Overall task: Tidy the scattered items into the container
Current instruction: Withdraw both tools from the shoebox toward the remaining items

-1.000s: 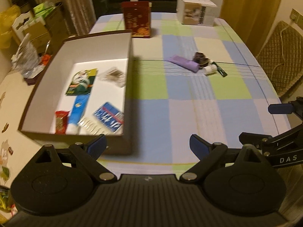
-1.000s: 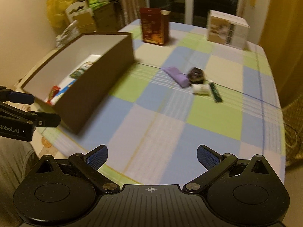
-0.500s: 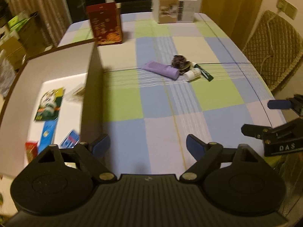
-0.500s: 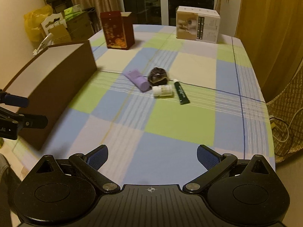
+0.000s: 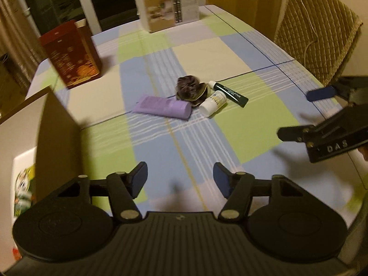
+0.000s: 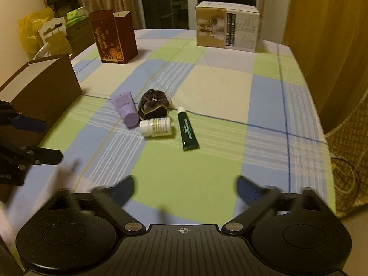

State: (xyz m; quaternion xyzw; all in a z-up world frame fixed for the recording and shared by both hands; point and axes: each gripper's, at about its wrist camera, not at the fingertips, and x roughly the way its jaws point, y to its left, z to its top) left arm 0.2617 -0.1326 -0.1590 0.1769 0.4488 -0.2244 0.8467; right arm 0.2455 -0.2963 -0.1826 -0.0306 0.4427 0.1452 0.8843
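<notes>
A cluster lies mid-table: a purple tube (image 5: 163, 108) (image 6: 125, 109), a dark scrunchie (image 5: 191, 88) (image 6: 151, 104), a white pill bottle (image 5: 212, 103) (image 6: 156, 126) and a dark green tube (image 5: 231, 93) (image 6: 187, 130). The brown container box (image 5: 57, 124) (image 6: 43, 89) stands at the left, with a green packet (image 5: 23, 188) showing inside. My left gripper (image 5: 180, 180) is open and empty, short of the cluster. My right gripper (image 6: 185, 189) is open and empty too, blurred, nearer than the green tube.
A red carton (image 5: 71, 55) (image 6: 112, 38) and a white printed box (image 5: 166, 16) (image 6: 227, 28) stand at the far end of the checked tablecloth (image 5: 241, 53). A quilted chair (image 5: 317, 36) is at the right edge. Bags and clutter (image 6: 34, 34) sit beyond the table's left.
Both grippers have swung right and forward, away from the box and toward the cluster, which now looks larger. Both remain open and empty.
</notes>
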